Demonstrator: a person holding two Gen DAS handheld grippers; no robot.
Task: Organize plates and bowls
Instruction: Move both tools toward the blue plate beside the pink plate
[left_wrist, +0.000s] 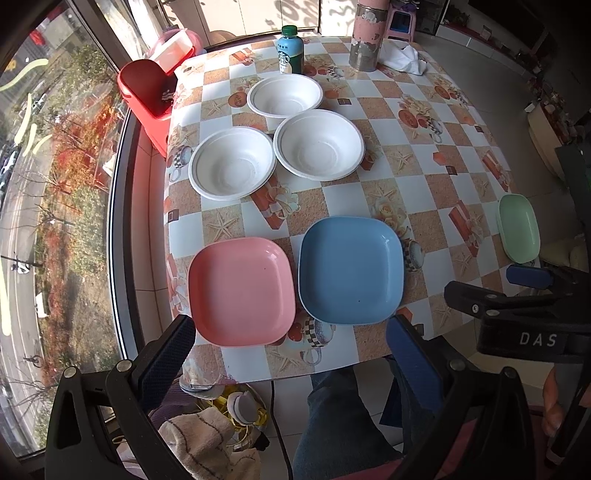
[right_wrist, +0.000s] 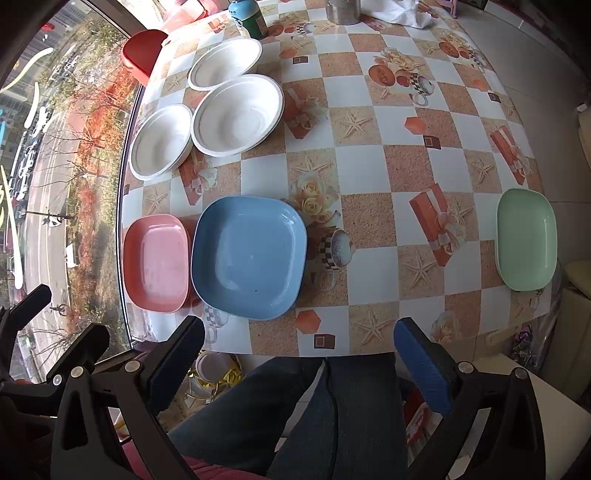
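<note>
Three white bowls sit at the table's far left: one at the back (left_wrist: 284, 95), one at the right (left_wrist: 318, 145) and one at the left (left_wrist: 233, 162). A pink plate (left_wrist: 242, 290) and a blue plate (left_wrist: 350, 269) lie side by side at the near edge. A green plate (left_wrist: 518, 228) lies at the right edge. They also show in the right wrist view: the pink plate (right_wrist: 157, 263), the blue plate (right_wrist: 249, 256), the green plate (right_wrist: 526, 239). My left gripper (left_wrist: 291, 349) is open and empty, held off the near edge before the pink and blue plates. My right gripper (right_wrist: 299, 349) is open and empty, off the near edge.
A green-capped bottle (left_wrist: 290, 50), a pink and metal flask (left_wrist: 367, 35) and a white cloth (left_wrist: 404, 57) stand at the table's far end. A red stool (left_wrist: 147, 96) is beside the table by the window. The person's legs (right_wrist: 288, 406) are under the near edge.
</note>
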